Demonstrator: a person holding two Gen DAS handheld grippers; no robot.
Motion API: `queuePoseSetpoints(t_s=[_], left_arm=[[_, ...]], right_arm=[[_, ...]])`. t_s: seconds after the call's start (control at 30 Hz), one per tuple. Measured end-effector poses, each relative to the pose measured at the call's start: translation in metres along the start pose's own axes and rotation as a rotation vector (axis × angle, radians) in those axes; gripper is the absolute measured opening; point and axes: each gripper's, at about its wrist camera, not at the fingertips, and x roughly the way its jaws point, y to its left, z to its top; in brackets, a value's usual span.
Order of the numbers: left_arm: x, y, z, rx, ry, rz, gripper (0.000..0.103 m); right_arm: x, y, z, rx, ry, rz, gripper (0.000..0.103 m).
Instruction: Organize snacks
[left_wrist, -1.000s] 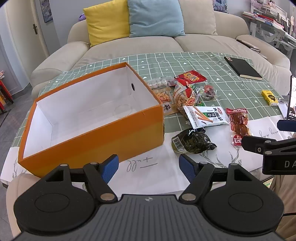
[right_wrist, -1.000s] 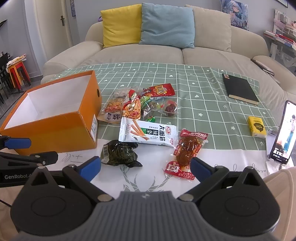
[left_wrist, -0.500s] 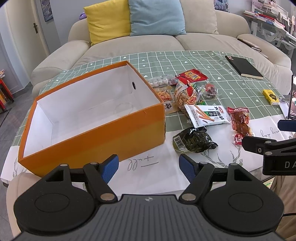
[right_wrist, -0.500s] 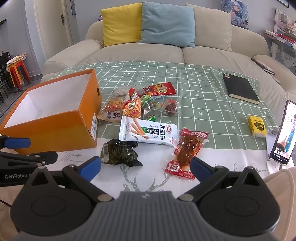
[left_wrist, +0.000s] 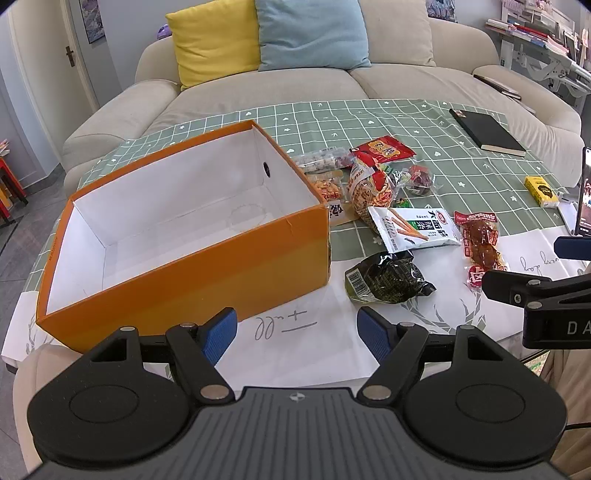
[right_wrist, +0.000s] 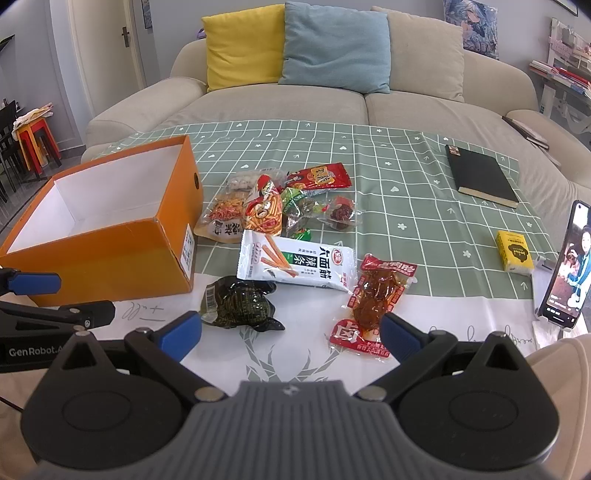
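Observation:
An empty orange box (left_wrist: 192, 266) (right_wrist: 110, 254) with a white inside stands at the table's left. To its right lie several snack packets: a dark green one (left_wrist: 388, 278) (right_wrist: 240, 302), a white one with sticks printed on it (left_wrist: 413, 227) (right_wrist: 295, 266), a red meat pack (left_wrist: 480, 245) (right_wrist: 373, 302), and a pile of small bags (right_wrist: 280, 199) behind. My left gripper (left_wrist: 297, 332) is open, low over the white paper in front of the box. Open too, my right gripper (right_wrist: 291, 332) hovers just short of the dark green and red packs.
A black notebook (right_wrist: 480, 177) lies far right on the green checked tablecloth (right_wrist: 406, 166). A small yellow box (right_wrist: 513, 253) and a propped phone (right_wrist: 565, 266) stand at the right edge. A beige sofa (right_wrist: 332, 96) with cushions runs behind the table.
Both views have crept slightly forward and up, so the box and packets sit a little lower in frame. Both grippers stay open and nothing on the table has moved.

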Motion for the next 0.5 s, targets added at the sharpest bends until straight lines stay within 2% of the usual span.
queuePoseSetpoints(t_s=[0.5], left_arm=[[0.0001, -0.0006, -0.0006, 0.003, 0.004, 0.001, 0.087]], right_arm=[[0.0031, 0.0003, -0.0013, -0.002, 0.009, -0.001, 0.099]])
